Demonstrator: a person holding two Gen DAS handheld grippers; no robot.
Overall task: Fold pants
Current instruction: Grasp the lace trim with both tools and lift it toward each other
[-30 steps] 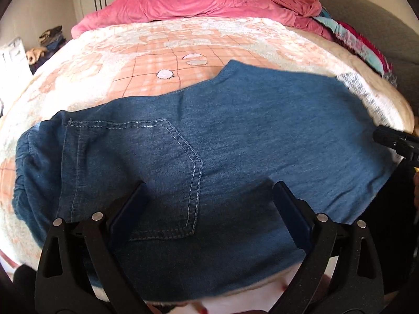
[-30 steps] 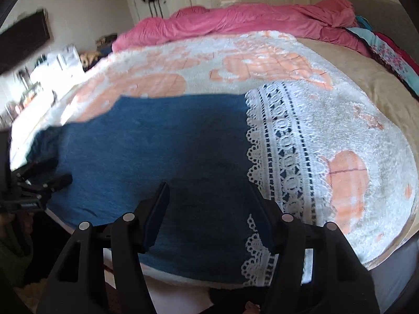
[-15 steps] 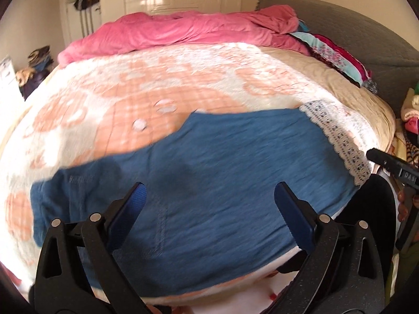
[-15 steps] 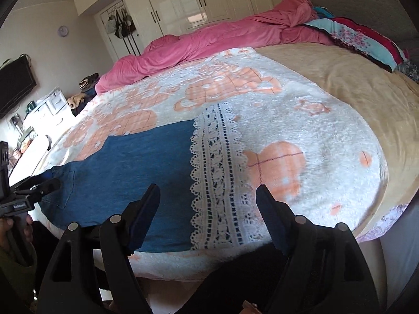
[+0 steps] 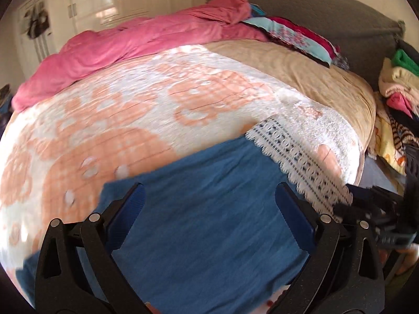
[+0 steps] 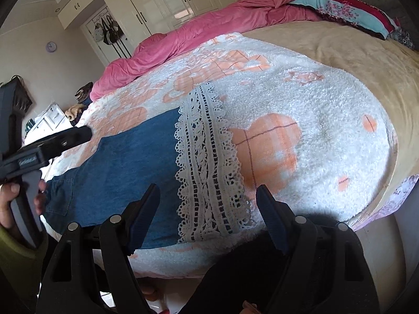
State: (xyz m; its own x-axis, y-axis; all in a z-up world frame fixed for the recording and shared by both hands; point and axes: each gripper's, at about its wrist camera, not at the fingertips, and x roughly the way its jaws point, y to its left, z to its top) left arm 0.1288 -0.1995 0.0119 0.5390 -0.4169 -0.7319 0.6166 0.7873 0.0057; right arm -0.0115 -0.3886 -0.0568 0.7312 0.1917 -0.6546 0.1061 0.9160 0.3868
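In the left wrist view, the left gripper (image 5: 208, 218) hangs with its blue-padded jaws spread wide and nothing between them, above the blue denim pants (image 5: 209, 235), which lie flat on the white and peach blanket (image 5: 146, 110) near the front edge of the bed. A second ago this camera looked straight down on the back pocket; now the pocket is out of sight, the lace cuff (image 5: 298, 162) at the far end of the pants has come into frame, and the picture is blurred with motion, so the left gripper has swung along the pants toward the cuff. In the right wrist view, the right gripper (image 6: 208, 218) is likewise spread wide and empty, poised just above the lace cuff (image 6: 207, 162), where earlier it hovered lower over the denim; the pants (image 6: 117, 162) stretch away from the cuff toward the pocket end, and beyond that end the person's left hand (image 6: 15, 201) grips its tool. Both tools have pulled back from the cloth and drifted toward the cuff, which suggests the pants are already folded lengthwise and the next fold will likely begin at the lace end.
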